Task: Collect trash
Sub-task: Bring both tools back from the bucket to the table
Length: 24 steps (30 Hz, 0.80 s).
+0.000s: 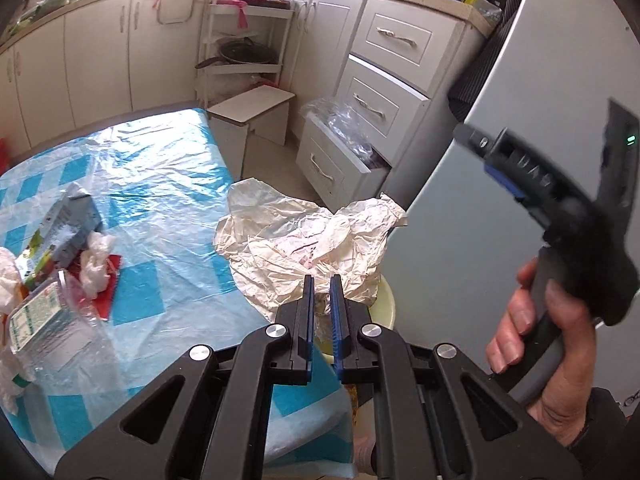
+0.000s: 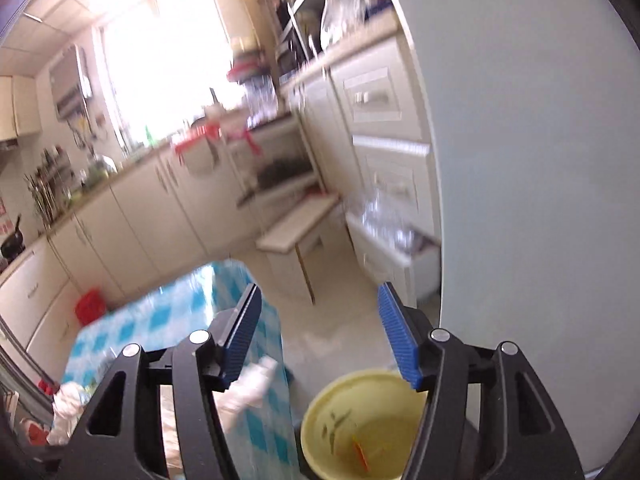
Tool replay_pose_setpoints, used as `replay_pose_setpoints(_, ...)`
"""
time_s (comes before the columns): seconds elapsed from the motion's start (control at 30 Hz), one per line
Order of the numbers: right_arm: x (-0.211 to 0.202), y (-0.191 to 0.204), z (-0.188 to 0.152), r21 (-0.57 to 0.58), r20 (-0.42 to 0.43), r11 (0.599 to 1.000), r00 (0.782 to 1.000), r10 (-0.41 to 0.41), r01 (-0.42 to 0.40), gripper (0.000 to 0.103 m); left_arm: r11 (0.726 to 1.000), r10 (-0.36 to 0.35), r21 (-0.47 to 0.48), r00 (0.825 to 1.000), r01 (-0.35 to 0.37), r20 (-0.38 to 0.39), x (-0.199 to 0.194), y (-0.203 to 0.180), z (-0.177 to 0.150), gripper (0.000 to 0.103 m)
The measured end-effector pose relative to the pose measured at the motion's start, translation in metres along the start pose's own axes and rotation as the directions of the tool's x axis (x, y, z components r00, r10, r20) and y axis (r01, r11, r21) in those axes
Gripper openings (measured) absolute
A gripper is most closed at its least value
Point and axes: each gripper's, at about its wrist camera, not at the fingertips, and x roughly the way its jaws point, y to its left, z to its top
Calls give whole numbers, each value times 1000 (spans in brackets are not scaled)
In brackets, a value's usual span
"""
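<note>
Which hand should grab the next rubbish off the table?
Probably the right. The right gripper is open and empty above the yellow bin, while the left gripper is shut and seems to pinch the crumpled paper, so it is busy. A carton lies on the table.

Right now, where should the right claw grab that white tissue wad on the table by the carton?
Pinch the tissue wad at its raised upper folds, coming from above. It is a soft, crumpled lump lying on a red scrap beside the carton, so a top pinch avoids both.
</note>
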Motion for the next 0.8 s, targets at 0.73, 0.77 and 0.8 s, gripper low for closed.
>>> replay_pose_setpoints(0.73, -11, -23, 19, 169, 62, 983, 996, 65, -75, 63, 993, 87, 82, 993, -80, -78, 85, -45, 7, 46)
replay_pose_setpoints(0.77, -11, -22, 19, 167, 62, 983, 996, 67, -76, 64, 991, 104, 88, 992, -98, -66, 79, -44, 7, 49)
replay_pose_setpoints(0.8, -11, -21, 20, 164, 60, 983, 996, 67, -77, 64, 989, 119, 94, 991, -114, -54, 72, -43, 7, 51)
